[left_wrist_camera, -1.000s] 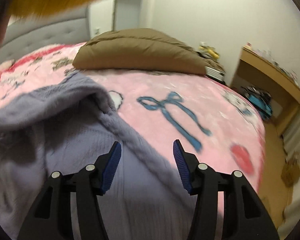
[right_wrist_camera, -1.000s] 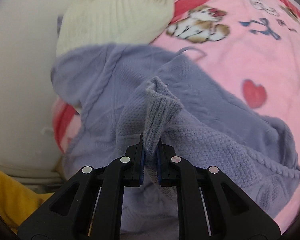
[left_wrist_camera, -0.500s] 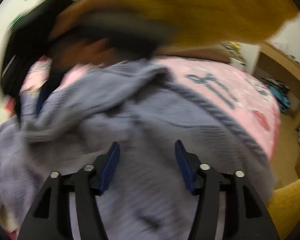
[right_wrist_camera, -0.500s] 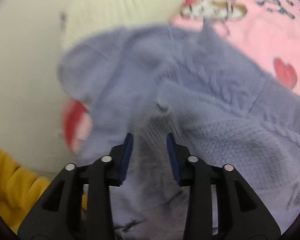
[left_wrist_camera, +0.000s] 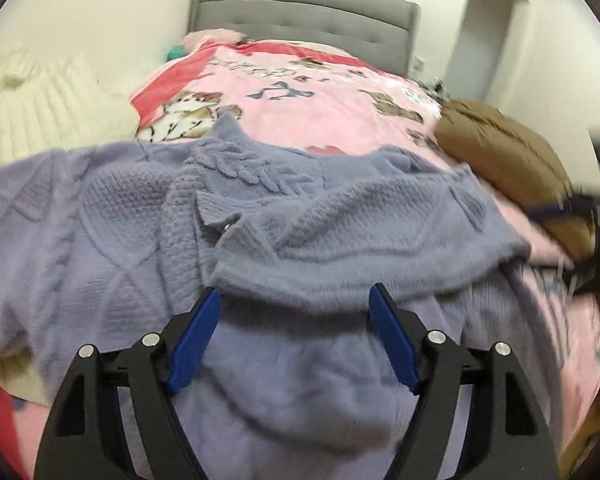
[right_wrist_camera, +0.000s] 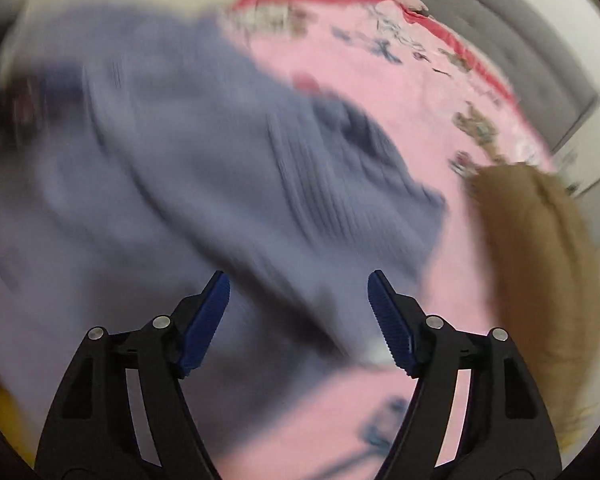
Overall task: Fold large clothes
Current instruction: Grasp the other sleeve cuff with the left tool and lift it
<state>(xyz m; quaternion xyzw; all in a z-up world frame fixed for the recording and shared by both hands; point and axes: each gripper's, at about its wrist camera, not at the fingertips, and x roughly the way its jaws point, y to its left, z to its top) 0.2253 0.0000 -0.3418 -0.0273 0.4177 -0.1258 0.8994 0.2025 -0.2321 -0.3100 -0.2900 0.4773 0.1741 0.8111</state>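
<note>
Both sets of jaws stand wide apart with nothing pinched between the blue pads, and both have just been opening: the right gripper (right_wrist_camera: 298, 318), which a second ago was clamped on a ribbed edge of the lavender knit sweater (left_wrist_camera: 260, 216), has let that edge go and now hangs over the cloth with its pads clear, while the left gripper (left_wrist_camera: 294, 330) has spread further from an already parted stance and hovers just above a fold of the same garment without touching it on either side. The sweater lies loose on the pink printed blanket (left_wrist_camera: 300, 108) near the foot of the bed, spread from the left edge across to the right of centre, with a folded-over flap bunched at its middle and a ribbed band turned back on top. In the right wrist view the picture is badly smeared, but the lavender cloth fills the left and middle and bare pink blanket shows to the near right. A brown quilted duvet (left_wrist_camera: 504, 148) lies at the right beside the garment, a cream knit (left_wrist_camera: 40, 96) at the far left, and the grey headboard (left_wrist_camera: 300, 12) stands at the far end. The release suggests one fold has been laid down and both grippers are free to seek fresh holds; the sweater still looks rumpled rather than squared, so the folding appears only partly done.
</note>
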